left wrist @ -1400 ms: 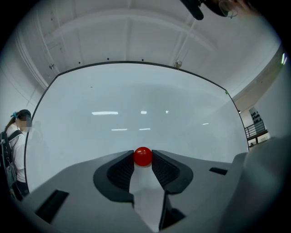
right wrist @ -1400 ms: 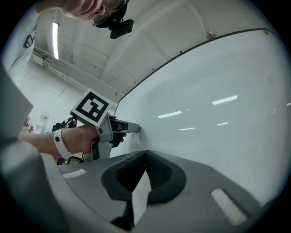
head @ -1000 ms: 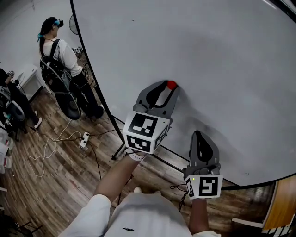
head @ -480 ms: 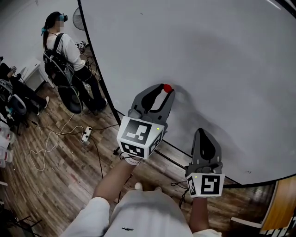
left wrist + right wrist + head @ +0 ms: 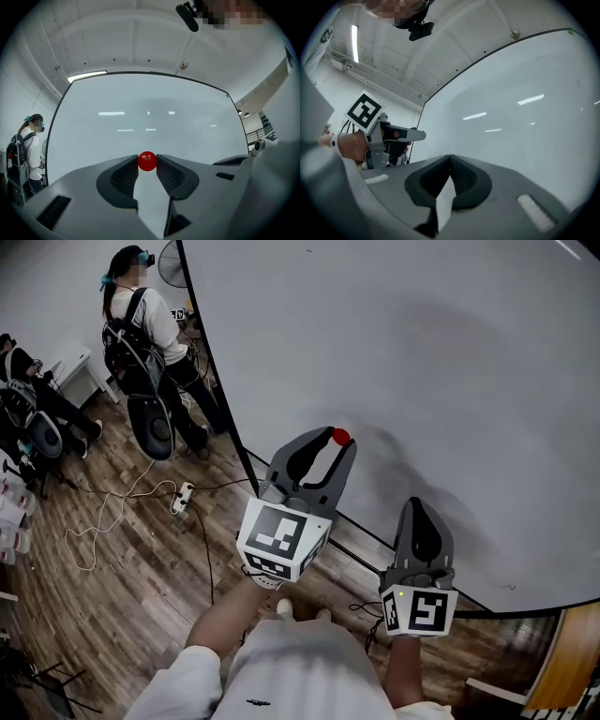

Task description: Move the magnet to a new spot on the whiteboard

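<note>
Near the lower left edge of the whiteboard [image 5: 422,352], the left tool [image 5: 336,441] pinches the red ball magnet [image 5: 341,437] between its two tips, the ball either against the white surface or just off it; which of the two cannot be told. The right tool [image 5: 419,510] hangs lower and to the right, near the board's bottom edge, its jaws pressed together on nothing.

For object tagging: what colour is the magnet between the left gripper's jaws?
Red. The magnet shows best in the left gripper view.
</note>
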The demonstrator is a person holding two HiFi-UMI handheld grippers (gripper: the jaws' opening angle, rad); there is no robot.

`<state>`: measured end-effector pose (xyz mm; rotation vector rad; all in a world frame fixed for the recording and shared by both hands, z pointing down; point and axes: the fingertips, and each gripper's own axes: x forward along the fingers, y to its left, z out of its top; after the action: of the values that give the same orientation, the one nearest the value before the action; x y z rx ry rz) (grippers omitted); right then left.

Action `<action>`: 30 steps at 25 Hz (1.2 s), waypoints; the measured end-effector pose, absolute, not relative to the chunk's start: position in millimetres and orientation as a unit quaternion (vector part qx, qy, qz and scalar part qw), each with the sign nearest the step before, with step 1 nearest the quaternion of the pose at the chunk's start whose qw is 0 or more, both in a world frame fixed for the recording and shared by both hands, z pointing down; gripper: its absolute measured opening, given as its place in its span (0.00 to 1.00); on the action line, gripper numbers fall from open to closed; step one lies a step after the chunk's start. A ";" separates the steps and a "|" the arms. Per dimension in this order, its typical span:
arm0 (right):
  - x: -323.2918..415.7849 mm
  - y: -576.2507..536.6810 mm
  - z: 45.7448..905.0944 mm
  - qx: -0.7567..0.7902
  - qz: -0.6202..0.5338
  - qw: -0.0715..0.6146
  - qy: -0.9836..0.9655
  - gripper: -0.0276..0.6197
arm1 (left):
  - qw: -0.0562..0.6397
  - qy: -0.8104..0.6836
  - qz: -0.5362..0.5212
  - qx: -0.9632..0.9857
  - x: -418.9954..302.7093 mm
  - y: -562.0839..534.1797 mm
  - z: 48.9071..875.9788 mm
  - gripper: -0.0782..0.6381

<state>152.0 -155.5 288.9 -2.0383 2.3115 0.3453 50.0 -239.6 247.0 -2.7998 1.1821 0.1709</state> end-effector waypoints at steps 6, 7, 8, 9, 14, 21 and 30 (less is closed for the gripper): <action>147.2 -148.0 292.9 -0.662 0.103 0.027 0.742 0.06 | 0.037 0.398 0.050 -0.915 30.9 -227.8 260.5 0.28; 147.2 -146.2 293.0 -0.664 0.101 0.028 0.740 0.06 | 0.034 0.401 0.049 -0.914 28.0 -225.7 262.8 0.28; 147.1 -144.5 292.7 -0.665 0.100 0.030 0.739 0.06 | 0.032 0.403 0.048 -0.913 25.3 -223.6 264.6 0.28; 146.7 -143.5 292.2 -0.666 0.099 0.032 0.738 0.06 | 0.031 0.404 0.047 -0.913 22.9 -221.9 265.9 0.28; 142.6 -145.2 295.9 -0.666 0.100 0.030 0.738 0.06 | 0.019 0.408 0.043 -0.912 14.6 -220.5 277.7 0.28; 137.8 -144.3 299.8 -0.666 0.097 0.024 0.739 0.06 | 0.011 0.409 0.041 -0.912 10.0 -220.3 288.0 0.28; 131.7 -151.3 318.1 -0.672 0.093 0.012 0.735 0.06 | -0.020 0.417 0.030 -0.908 6.2 -234.7 327.3 0.28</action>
<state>131.7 -151.3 318.1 -2.0937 2.2910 0.2906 6.2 -234.7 327.3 -2.8911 1.3270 0.0942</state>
